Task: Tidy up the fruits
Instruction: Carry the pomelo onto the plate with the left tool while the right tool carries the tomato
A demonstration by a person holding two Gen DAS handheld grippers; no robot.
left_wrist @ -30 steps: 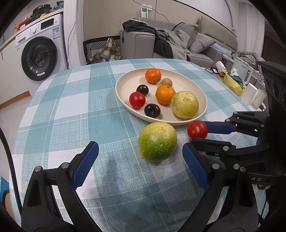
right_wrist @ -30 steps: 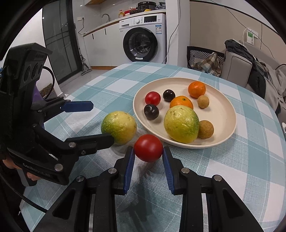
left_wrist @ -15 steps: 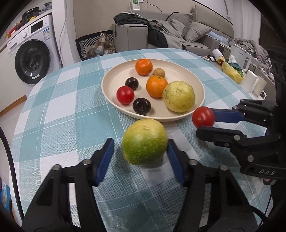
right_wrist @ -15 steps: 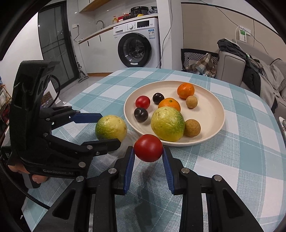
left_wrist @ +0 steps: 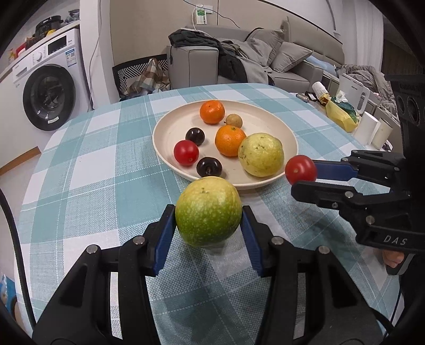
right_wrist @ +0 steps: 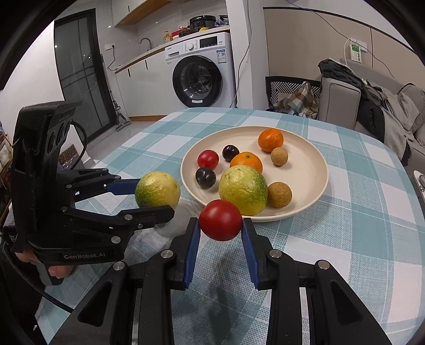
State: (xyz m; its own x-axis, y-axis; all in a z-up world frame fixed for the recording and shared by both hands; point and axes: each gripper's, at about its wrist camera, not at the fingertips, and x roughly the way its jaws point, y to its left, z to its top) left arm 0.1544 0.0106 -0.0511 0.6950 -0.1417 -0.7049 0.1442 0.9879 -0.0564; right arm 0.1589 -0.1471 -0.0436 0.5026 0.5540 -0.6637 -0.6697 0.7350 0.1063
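Pinching a green guava (left_wrist: 208, 211), the left gripper (left_wrist: 208, 220); right gripper (right_wrist: 220, 225) clamping a tomato (right_wrist: 220, 219); second longan (right_wrist: 279, 194) only in right view.

A round table under a teal-and-white checked tablecloth (left_wrist: 87, 169) occupies the foreground. Beyond its far-left edge a white front-loading washing machine (right_wrist: 203, 74) stands under a counter; a dark cooker pot (right_wrist: 202, 22) and bottles sit on top. A sink tap (right_wrist: 145, 42) rises from the counter to its left, next to a dark glass door (right_wrist: 79, 77). Past the far edge, a grey sofa (left_wrist: 289, 61) carries cushions and a heap of dark clothing (left_wrist: 212, 47). A patterned basket holding plaid fabric (left_wrist: 143, 77) stands on the floor beside the sofa. Off the right edge, a white kettle (left_wrist: 354, 91), a yellow bag (left_wrist: 340, 115) and two white cups (left_wrist: 374, 128) are grouped together. A wall socket with cable (left_wrist: 200, 17) is mounted above the sofa.
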